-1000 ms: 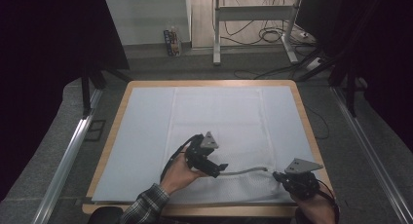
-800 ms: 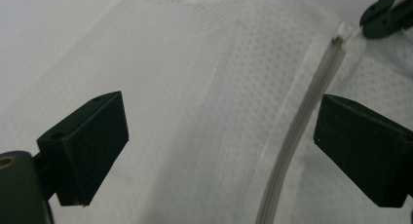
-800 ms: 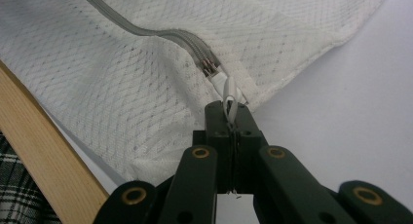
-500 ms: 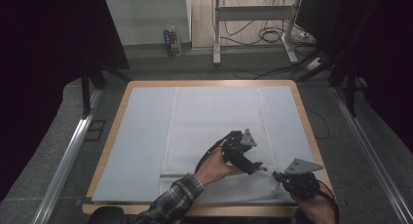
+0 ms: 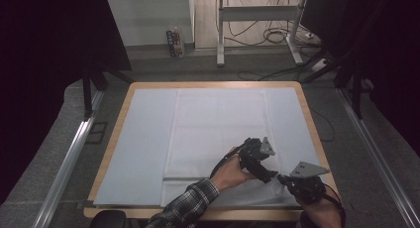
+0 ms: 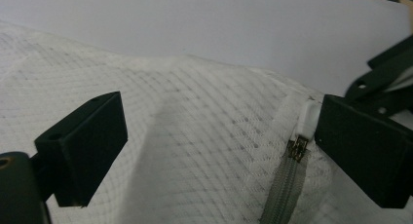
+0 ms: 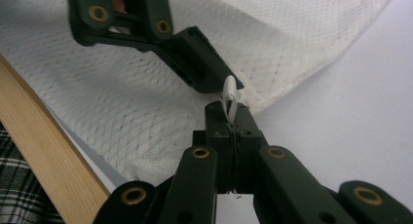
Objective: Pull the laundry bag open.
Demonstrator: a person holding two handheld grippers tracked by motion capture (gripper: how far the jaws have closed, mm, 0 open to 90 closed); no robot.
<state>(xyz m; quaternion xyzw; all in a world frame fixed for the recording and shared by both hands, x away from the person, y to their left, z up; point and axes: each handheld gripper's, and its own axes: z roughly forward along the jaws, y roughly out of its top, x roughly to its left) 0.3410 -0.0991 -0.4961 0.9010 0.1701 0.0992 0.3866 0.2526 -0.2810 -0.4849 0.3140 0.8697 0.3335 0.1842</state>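
Across the near half of the counter [image 5: 148, 139] lies the white mesh bag [image 5: 218, 124], flat and limp: judge it light, soft and floppy, prone to bunch and lift when tugged. Your left claw [image 6: 214, 151] hovers over the mesh with its jaws apart, the grey zipper [image 6: 285, 185] and its white pull tab [image 6: 307, 124] just inside the right-hand jaw. Take hold there, on the tab or the slider, not on the netting, which would snag or stretch. Your right claw [image 7: 229, 124] sits at the bag's near right corner, jaws pressed together on what looks like a thin white tab or loop [image 7: 230, 100], though the view is too tight to be sure.
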